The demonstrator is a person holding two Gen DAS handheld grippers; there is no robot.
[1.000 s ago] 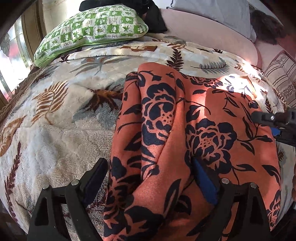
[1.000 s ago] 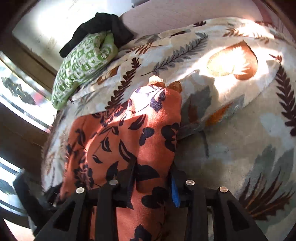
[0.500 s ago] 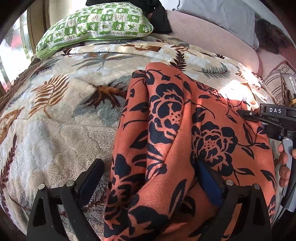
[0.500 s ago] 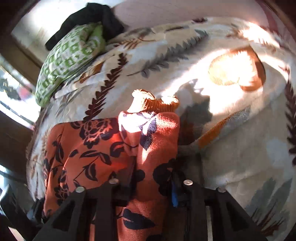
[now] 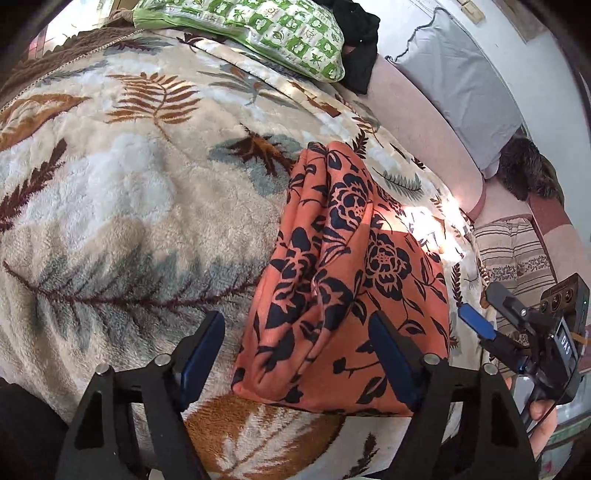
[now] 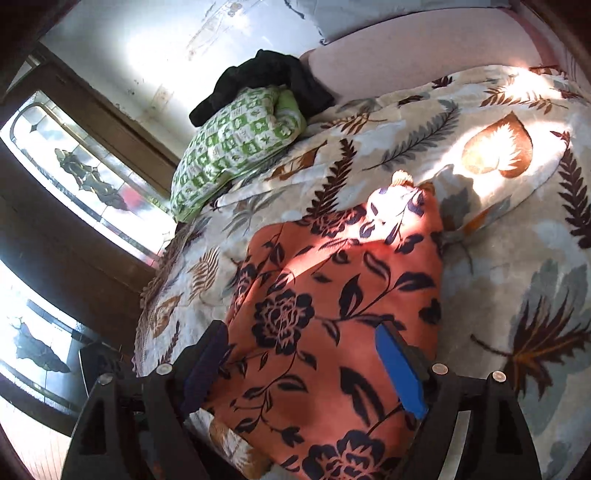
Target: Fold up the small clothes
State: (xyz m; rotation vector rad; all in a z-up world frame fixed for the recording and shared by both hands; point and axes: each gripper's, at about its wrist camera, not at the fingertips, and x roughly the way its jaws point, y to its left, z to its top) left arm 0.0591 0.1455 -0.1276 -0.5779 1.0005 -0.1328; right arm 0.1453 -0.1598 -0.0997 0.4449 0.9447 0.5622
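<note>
Your left gripper [image 5: 295,354] is closing on nothing, your right gripper [image 6: 303,362] opening empty, so a snagged pad could unfold the orange black-flowered fleece garment [image 5: 351,280] near the leaf-patterned plush blanket's [image 5: 129,192] front edge.

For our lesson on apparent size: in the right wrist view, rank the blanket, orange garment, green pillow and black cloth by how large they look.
1. blanket
2. orange garment, though nearest the camera
3. green pillow
4. black cloth

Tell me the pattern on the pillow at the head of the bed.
The pillow has a green and white check with small leaf motifs, clearest in the left wrist view.
</note>
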